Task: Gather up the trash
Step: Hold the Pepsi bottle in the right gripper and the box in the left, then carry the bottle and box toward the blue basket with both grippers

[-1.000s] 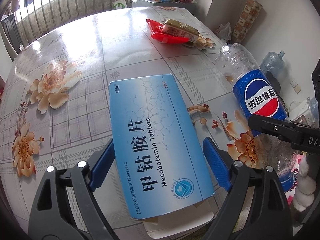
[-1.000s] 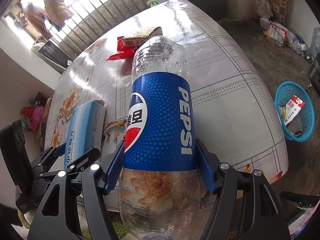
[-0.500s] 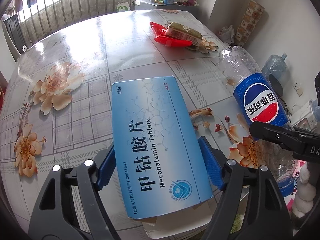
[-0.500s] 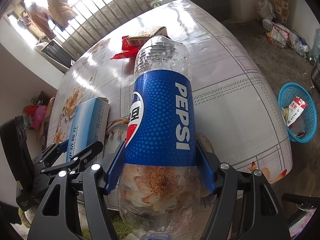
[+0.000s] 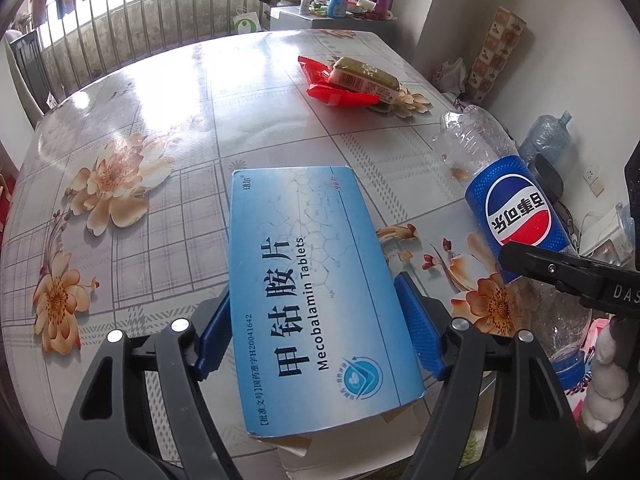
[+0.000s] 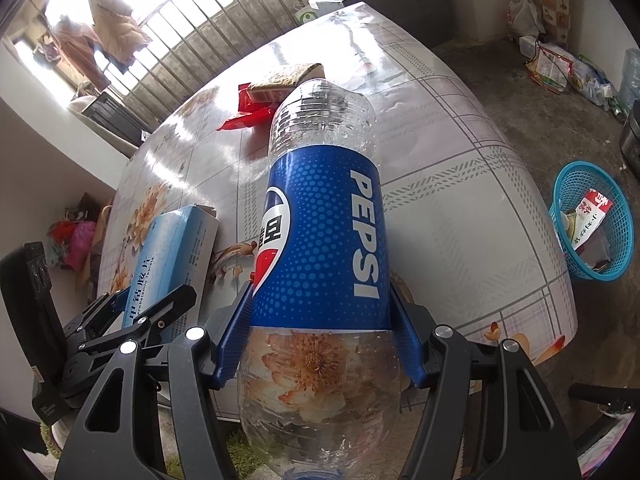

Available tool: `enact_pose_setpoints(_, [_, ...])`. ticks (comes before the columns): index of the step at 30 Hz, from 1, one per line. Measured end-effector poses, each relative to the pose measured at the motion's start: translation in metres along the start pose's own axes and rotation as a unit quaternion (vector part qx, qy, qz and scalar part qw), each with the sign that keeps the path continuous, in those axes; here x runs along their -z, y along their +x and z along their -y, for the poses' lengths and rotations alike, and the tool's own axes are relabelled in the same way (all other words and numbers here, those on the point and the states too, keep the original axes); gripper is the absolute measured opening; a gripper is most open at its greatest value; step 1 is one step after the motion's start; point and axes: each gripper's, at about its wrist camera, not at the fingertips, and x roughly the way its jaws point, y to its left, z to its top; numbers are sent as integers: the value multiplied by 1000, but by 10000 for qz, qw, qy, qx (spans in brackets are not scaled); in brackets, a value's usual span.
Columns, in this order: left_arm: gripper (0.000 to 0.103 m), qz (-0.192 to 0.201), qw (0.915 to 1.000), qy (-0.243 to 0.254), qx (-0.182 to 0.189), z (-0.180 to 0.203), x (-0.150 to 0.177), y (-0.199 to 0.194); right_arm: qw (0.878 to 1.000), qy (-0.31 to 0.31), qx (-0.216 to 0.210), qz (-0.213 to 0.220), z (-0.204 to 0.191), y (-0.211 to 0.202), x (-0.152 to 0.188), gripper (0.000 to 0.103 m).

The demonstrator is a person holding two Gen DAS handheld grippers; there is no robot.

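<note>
My left gripper [image 5: 316, 332] is shut on a blue Mecobalamin tablet box [image 5: 308, 280] and holds it above the table's near edge. The box also shows in the right wrist view [image 6: 172, 256]. My right gripper [image 6: 320, 336] is shut on an empty Pepsi bottle [image 6: 324, 240], neck pointing away over the table. The bottle also shows in the left wrist view [image 5: 516, 208], to the right of the box. A red wrapper [image 5: 340, 94] with a brown snack packet [image 5: 364, 76] on it lies far on the table.
The floral table [image 5: 160, 120] has its right edge near a blue basket [image 6: 592, 220] on the floor holding some trash. Bags and a water jug stand by the right wall. A cluttered cabinet stands beyond the table.
Both grippers have lifted and drawn back a little with the box and the bottle still held. The table items have not moved.
</note>
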Motion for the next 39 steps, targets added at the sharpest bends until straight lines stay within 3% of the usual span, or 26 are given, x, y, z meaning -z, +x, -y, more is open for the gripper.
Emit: enact_pose_setpoints(39, [69,556,9981,263,-29,8,0,-41,9988,60,27,477,7,-35,4,62])
